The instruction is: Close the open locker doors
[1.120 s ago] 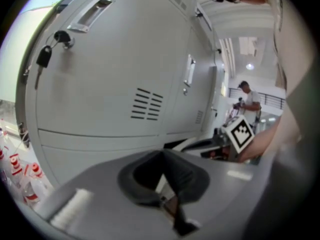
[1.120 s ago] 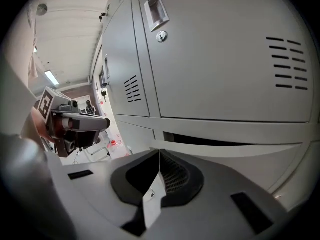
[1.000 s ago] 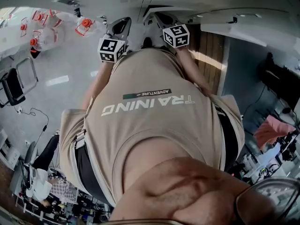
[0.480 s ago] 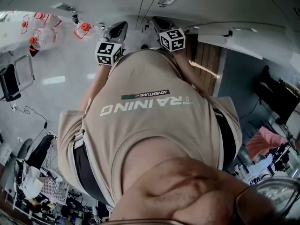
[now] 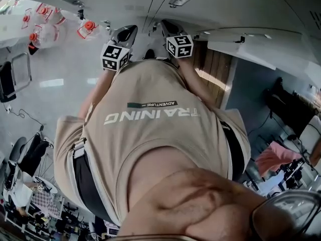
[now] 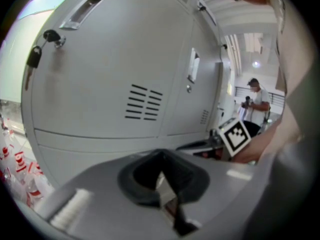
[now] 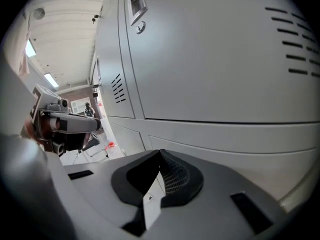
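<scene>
**Tools.** The left tool (image 6: 161,173) has its jaws drawn together to a thin slit, with nothing between them. The right tool (image 7: 156,171) is in the same state and also carries nothing. In the head view both are held side by side in front of the person's chest, pointing at the lockers. In my judgement, closed and empty jaws suit pushing a door with the tip, since shutting a door needs no grip.

**Task item.** The locker bank (image 6: 100,84) stands close in front of both tools.
- The door (image 6: 90,69) facing the left tool has a key (image 6: 49,38) in its lock with a fob hanging from it. It also has a recessed handle (image 6: 82,15) above and vent slots (image 6: 143,109) lower down.
- This door and its neighbour to the right appear flush with the frame.
- The doors seen from the right tool also appear flush.

**Open doors.** Neither gripper view shows a door standing ajar. In the head view a pale panel (image 5: 241,36) juts out on the person's right, next to a wood-toned surface (image 5: 213,72). It may be an open door, but I cannot confirm this.

**Surroundings.** Water jugs (image 5: 42,29) with red caps lie on the floor to the person's left, well clear of the tools.

**Assessment.** If a door remains open, it is most likely the one on the right.
</scene>
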Tool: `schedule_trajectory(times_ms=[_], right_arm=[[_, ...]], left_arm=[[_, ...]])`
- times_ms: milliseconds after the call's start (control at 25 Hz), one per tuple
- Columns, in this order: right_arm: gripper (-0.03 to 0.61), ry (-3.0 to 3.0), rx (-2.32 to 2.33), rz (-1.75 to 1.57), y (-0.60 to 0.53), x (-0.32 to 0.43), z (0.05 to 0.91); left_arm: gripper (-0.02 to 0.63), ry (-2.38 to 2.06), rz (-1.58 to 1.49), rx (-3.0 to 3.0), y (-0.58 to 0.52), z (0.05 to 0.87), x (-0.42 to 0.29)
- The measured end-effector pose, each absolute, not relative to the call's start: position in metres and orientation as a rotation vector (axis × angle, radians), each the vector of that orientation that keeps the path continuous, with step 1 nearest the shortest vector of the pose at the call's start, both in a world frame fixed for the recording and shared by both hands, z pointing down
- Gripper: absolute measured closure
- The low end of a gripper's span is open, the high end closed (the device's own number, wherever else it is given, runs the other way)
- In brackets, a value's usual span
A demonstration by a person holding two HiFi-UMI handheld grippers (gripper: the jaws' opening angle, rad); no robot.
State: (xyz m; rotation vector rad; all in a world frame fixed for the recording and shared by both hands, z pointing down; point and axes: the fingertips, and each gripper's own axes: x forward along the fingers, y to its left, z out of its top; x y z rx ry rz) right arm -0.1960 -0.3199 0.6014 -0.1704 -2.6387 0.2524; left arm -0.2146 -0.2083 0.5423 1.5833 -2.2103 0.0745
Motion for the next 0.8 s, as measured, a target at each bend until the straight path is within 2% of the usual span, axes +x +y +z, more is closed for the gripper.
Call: schedule_trajectory(times_ms=[800], right_arm=[[0.563, -2.682, 0.000, 0.280, -0.254, -0.081, 0.573]], left_arm=[[0.614, -2.153, 0.096, 1.761, -0.150, 0.550, -0.168]])
